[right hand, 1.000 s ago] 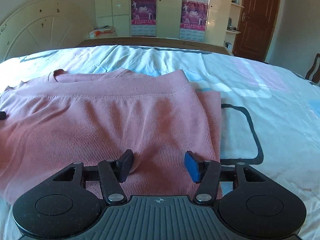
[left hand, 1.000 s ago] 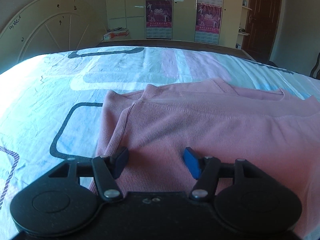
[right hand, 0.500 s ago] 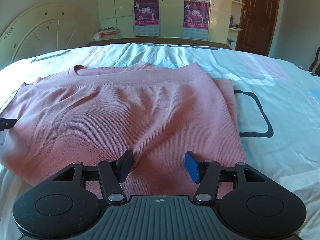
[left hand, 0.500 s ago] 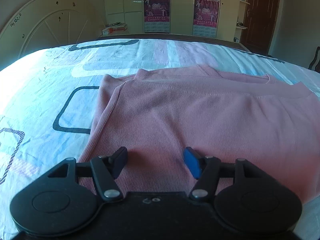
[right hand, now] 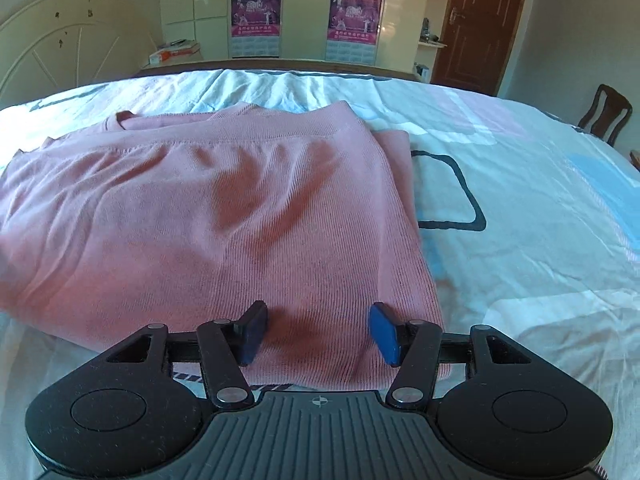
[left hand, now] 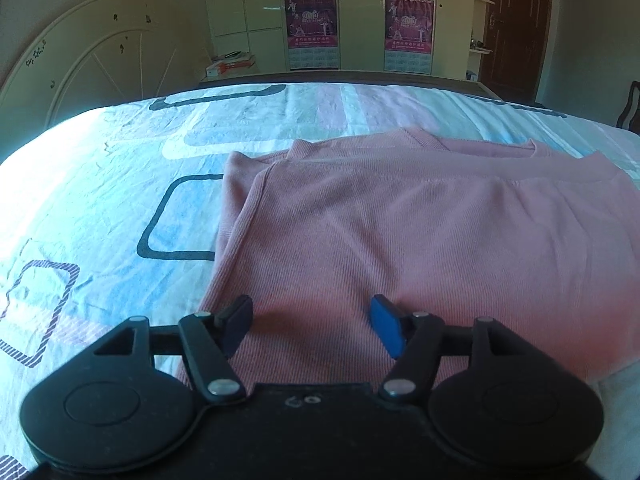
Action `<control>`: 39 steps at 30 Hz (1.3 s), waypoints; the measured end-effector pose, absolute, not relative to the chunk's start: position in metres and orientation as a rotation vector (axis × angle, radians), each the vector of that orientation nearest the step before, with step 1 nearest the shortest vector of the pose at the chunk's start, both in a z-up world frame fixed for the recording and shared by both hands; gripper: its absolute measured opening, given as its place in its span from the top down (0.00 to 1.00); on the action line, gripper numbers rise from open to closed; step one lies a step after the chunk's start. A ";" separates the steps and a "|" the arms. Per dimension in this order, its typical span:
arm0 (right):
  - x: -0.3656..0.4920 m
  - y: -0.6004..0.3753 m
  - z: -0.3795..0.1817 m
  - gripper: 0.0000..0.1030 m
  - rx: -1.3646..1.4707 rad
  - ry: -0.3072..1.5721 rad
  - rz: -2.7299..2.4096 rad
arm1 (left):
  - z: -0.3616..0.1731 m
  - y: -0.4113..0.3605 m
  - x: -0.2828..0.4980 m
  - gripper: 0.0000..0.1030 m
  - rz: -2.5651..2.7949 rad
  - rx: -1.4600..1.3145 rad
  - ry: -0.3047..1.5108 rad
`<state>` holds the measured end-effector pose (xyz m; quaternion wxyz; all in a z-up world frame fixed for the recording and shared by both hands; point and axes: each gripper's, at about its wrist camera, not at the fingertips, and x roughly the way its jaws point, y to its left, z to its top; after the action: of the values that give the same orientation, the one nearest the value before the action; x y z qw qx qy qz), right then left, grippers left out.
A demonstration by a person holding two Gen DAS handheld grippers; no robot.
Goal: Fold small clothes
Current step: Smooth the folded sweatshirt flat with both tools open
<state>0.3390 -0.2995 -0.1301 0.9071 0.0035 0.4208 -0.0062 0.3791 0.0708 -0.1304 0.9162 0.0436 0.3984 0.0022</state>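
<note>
My left tool (left hand: 312, 330) hangs over the near left part of a pink knit top (left hand: 400, 240), its blue pads (left hand: 386, 330) set moderately wide with nothing pinched between them. My right tool (right hand: 316, 332) does the same over the near right part, equally empty. I judge they stand apart like this because the cloth is let go. The top lies folded on the bed (left hand: 100, 200), spreading from my tools toward twelve o'clock, its ribbed hem band doubled over near the neckline so the layers stack. The patterned sheet shows at nine o'clock in the left view and three o'clock in the right. A wardrobe (right hand: 280, 8) stands beyond.
</note>
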 end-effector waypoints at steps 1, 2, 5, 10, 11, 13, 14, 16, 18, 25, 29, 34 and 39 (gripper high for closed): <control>0.334 -0.298 -0.125 0.46 0.028 0.853 -0.011 | -0.129 0.069 0.376 0.38 -0.007 0.100 0.812; 0.329 -0.296 -0.120 0.46 0.046 0.839 -0.008 | -0.128 0.067 0.372 0.38 -0.017 0.107 0.807; 0.318 -0.287 -0.110 0.46 0.063 0.816 0.008 | -0.126 0.061 0.365 0.37 -0.045 0.110 0.802; 0.309 -0.269 -0.097 0.46 0.053 0.794 0.045 | -0.123 0.053 0.358 0.36 -0.069 0.092 0.803; 0.308 -0.266 -0.096 0.46 0.053 0.790 0.053 | -0.122 0.052 0.357 0.36 -0.069 0.090 0.804; 0.307 -0.261 -0.094 0.46 0.053 0.782 0.070 | -0.120 0.049 0.355 0.35 -0.069 0.083 0.802; 0.306 -0.259 -0.093 0.46 0.050 0.778 0.080 | -0.119 0.048 0.354 0.35 -0.068 0.080 0.800; 0.307 -0.254 -0.094 0.46 0.037 0.773 0.107 | -0.118 0.043 0.353 0.34 -0.063 0.074 0.798; 0.310 -0.250 -0.096 0.46 0.028 0.768 0.135 | -0.117 0.037 0.353 0.34 -0.058 0.073 0.795; 0.333 -0.239 -0.103 0.46 0.068 0.765 0.209 | -0.126 0.014 0.360 0.32 -0.032 0.082 0.822; 0.345 -0.231 -0.107 0.46 0.043 0.760 0.243 | -0.141 0.009 0.363 0.32 -0.003 0.086 0.868; 0.356 -0.228 -0.125 0.46 0.000 0.803 0.260 | -0.146 0.010 0.359 0.29 0.028 0.085 0.861; 0.354 -0.239 -0.141 0.46 0.009 0.841 0.262 | -0.146 0.007 0.357 0.28 0.049 0.090 0.865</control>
<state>0.3542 -0.2389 -0.1413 0.9045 0.0045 0.4072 0.1269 0.3573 0.0069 -0.1456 0.9067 0.0436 0.4189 0.0238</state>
